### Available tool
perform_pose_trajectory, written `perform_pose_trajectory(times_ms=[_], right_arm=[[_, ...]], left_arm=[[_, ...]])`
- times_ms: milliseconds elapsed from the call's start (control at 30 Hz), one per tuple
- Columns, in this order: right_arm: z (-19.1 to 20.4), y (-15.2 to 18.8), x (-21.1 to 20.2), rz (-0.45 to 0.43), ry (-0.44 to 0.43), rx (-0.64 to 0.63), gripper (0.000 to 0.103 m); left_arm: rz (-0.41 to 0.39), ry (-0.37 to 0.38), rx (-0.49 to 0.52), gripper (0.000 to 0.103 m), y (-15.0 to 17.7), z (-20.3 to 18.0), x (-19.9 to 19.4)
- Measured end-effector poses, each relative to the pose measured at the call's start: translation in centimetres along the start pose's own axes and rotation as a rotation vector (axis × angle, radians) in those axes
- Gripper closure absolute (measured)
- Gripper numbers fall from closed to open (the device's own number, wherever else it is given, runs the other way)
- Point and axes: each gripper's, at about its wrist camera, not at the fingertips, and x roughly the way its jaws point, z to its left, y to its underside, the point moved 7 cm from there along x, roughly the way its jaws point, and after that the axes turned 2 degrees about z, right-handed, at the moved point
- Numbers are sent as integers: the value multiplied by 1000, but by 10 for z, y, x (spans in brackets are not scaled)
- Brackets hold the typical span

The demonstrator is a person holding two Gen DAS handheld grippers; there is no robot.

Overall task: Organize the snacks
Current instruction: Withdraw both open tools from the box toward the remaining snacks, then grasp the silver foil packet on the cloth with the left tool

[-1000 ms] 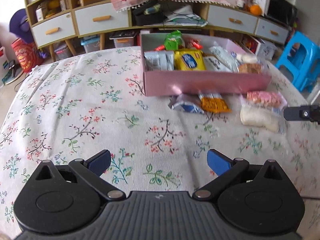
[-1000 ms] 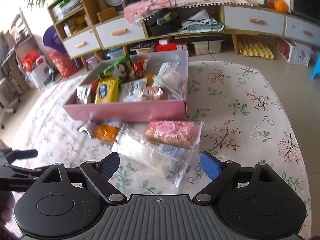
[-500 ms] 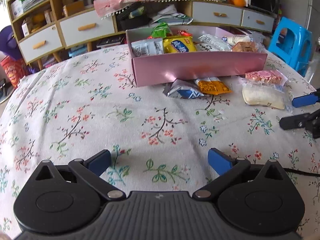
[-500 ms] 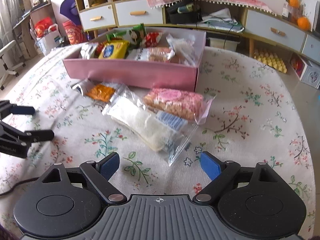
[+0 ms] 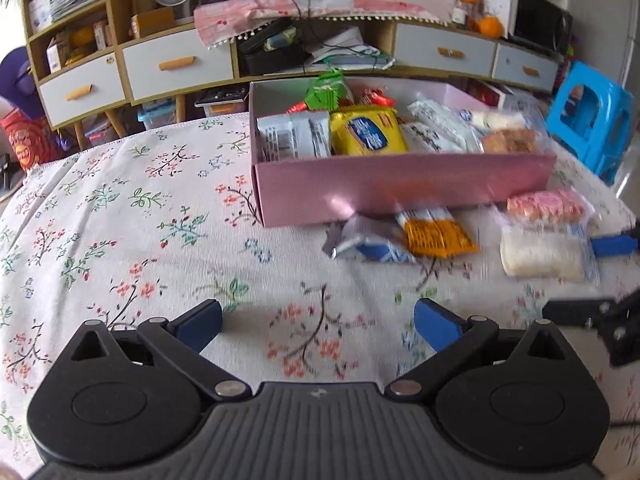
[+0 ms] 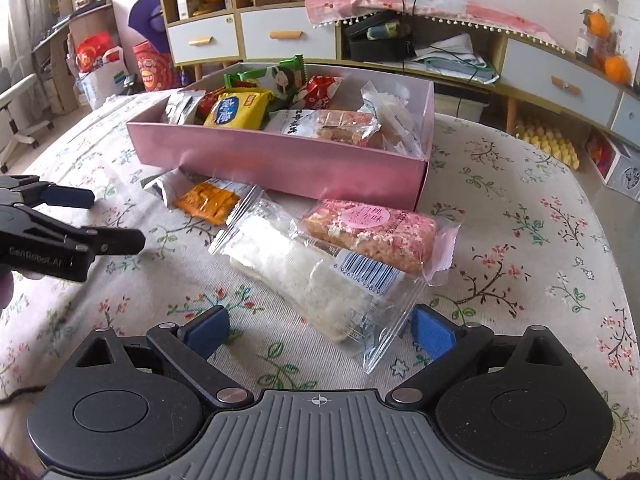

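Snacks are lying on the floral-clothed table in front of the pink box: a white bar in clear wrap, touching a pink bar, and an orange packet beside a blue-and-white one. The right hand-held gripper is hovering wide open around the white bar's near end. The left hand-held gripper is hanging open, gripping nothing. More packets are filling the box.

Left gripper and right gripper, jaws wide apart
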Motion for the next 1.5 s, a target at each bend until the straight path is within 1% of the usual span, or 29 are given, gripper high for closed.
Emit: perform_pose_trajectory(times_ms=[133, 267, 400, 500, 567, 600, 633, 667, 700, 733, 933, 1000, 1033, 1067, 1100, 1167, 1300, 1367, 1467, 1500], right_arm=[[0, -5, 3, 0, 6, 14, 4], [-1, -11, 6, 0, 11, 37, 4], [-3, -15, 9, -1, 20, 55, 5], [-5, -18, 9, -1, 26, 76, 5], [-7, -19, 9, -6, 31, 88, 6], [-8, -20, 8, -9, 30, 95, 7], [-8, -21, 7, -12, 27, 101, 9], [-9, -21, 7, -12, 23, 104, 11], [-9, -21, 6, -11, 22, 109, 14], [-9, -21, 5, -10, 21, 112, 15], [-2, -20, 0, 8, -26, 112, 28], [2, -19, -2, 17, -61, 117, 35], [5, -18, -3, 23, -90, 118, 35], [9, -18, -3, 29, -112, 118, 40], [13, -17, -4, 38, -134, 112, 46], [23, -14, -4, 60, -167, 90, 47], [45, -9, -9, 83, -205, 18, 46], [55, -7, -11, 95, -234, -3, 45], [63, -5, -12, 94, -223, -51, 44], [64, -5, -12, 92, -214, -62, 40]], left_arm=[[-15, 21, -72, 3, -10, -2, 1], [-32, 38, -88, 6, -19, -11, 2], [-37, 40, -103, 16, -22, -16, 8], [-36, 24, -112, 24, -21, -14, 13], [-51, 19, -113, 26, -22, -13, 12], [-55, 24, -119, 31, -23, -12, 12], [-61, 32, -125, 41, -24, -12, 10], [-65, 41, -133, 47, -24, -11, 9], [-62, 44, -136, 57, -24, -11, 9], [-55, 52, -135, 62, -24, -11, 8], [-23, 58, -108, 67, -22, -11, 3], [-3, 59, -97, 68, -19, -9, 0], [3, 59, -87, 68, -17, -7, -1], [7, 59, -76, 68, -15, -6, -3], [10, 58, -68, 68, -13, -5, -5], [18, 60, -57, 68, -9, -1, -9], [41, 78, -45, 71, -2, 10, -18], [56, 75, -33, 71, 2, 15, -22], [72, 71, -11, 71, 8, 19, -26], [76, 70, -2, 70, 9, 20, -26]])
